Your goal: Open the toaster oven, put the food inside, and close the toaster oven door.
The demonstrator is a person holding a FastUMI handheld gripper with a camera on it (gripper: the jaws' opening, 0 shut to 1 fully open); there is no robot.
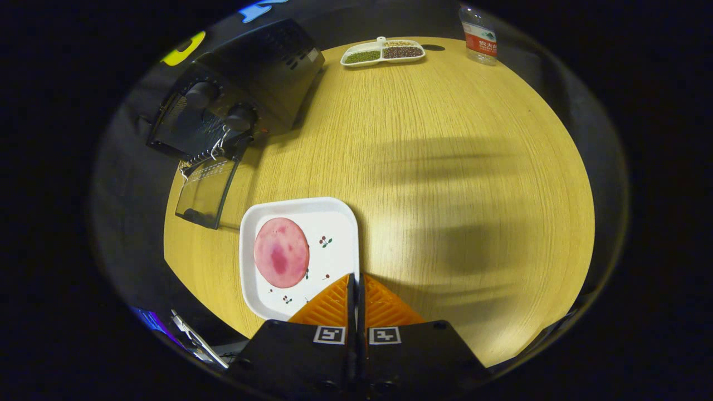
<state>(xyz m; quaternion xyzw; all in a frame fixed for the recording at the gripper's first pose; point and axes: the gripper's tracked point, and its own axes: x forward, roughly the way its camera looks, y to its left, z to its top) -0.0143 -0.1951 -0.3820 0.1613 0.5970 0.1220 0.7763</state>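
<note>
On white plate [340,234], pink round food [281,252], hand-held gripper [356,281] closed

Tongs [356,287] aloft, orange fingers [328,309] pressed together (no gap), nothing between them.

Matt wood-grain table [445,167], glossy white plate [334,223]

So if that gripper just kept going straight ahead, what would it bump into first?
Probably nothing soon: the gripper, jaws shut and empty, points past the white plate's corner over bare wooden table. The sectioned dish lies farthest along, though depth is unclear.
</note>
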